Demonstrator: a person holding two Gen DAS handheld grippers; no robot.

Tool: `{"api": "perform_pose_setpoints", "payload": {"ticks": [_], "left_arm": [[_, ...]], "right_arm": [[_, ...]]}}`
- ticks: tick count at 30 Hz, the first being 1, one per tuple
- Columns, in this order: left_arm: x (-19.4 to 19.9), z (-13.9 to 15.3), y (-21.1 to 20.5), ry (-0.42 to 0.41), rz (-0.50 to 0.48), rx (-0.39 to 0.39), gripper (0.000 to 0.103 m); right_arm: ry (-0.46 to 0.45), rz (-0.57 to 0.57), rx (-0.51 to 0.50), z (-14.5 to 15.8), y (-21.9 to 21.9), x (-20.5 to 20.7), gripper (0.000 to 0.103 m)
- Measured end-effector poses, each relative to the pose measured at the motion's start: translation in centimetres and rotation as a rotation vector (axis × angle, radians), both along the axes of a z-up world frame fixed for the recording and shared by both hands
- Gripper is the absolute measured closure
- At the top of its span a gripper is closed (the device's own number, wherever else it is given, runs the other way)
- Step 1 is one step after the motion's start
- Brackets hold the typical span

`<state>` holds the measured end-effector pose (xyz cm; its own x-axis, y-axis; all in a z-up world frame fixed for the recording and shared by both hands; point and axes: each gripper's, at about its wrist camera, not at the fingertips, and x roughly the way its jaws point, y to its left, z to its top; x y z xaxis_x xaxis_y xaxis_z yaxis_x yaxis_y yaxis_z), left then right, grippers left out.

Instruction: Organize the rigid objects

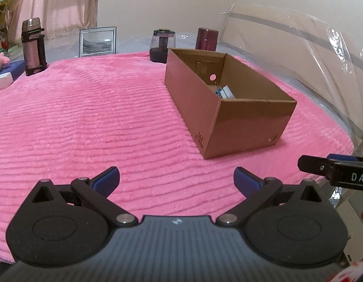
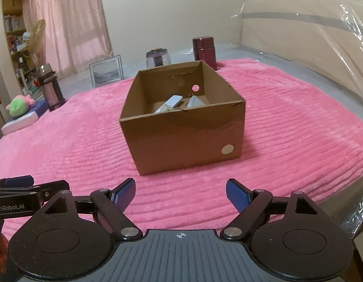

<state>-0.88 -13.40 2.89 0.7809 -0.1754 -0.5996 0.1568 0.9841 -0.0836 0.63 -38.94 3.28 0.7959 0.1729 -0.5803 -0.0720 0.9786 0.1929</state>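
Note:
An open brown cardboard box (image 1: pixel 191 101) (image 2: pixel 181 141) stands on the pink ribbed blanket (image 1: pixel 87 117) (image 2: pixel 299 122). White objects (image 2: pixel 173 102) lie inside it; in the left wrist view only a white and blue bit (image 1: pixel 225 92) shows. My left gripper (image 1: pixel 176 176) is open and empty, low over the blanket near its front edge, left of the box. My right gripper (image 2: pixel 180 193) is open and empty, just in front of the box. Each gripper's side shows in the other's view (image 1: pixel 334 168) (image 2: pixel 28 195).
Along the far edge stand a pink thermos with black handle (image 1: pixel 33 47) (image 2: pixel 51 89), a framed picture (image 1: pixel 98 41) (image 2: pixel 107 70), a clear jar with dark contents (image 1: pixel 161 45) (image 2: pixel 158 57) and a maroon canister (image 1: pixel 206 38) (image 2: pixel 205 50). A green plush toy (image 2: pixel 18 107) lies on a book at left. A plastic-wrapped headboard (image 1: pixel 310 47) rises at right.

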Motion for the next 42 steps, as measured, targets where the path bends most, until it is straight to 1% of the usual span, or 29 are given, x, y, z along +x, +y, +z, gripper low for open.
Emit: {"api": "perform_pose_setpoints", "payload": {"ticks": [7,17,25,42], "left_arm": [[-1.6,-0.7,0.2,-0.003,0.016,0.014,0.002],[-2.6,-1.1,0.8,0.006,0.058,-0.002,0.002],[-2.6,-1.3,0.8,0.019,0.060,0.000,0.002],[-2.6,-1.5,0.4,0.019,0.047,0.008,0.001]], "right_arm": [[0.002,0.043,-0.040,-0.5,1.2,-0.5,0.022],[0.016,0.085,-0.057,-1.4,2.3,-0.9,0.022],[0.022,0.093,-0.054,-1.7,2.8,-0.8,0.022],[0.032,0.089,-0.052,-2.0,2.7,-0.7,0.022]]}}
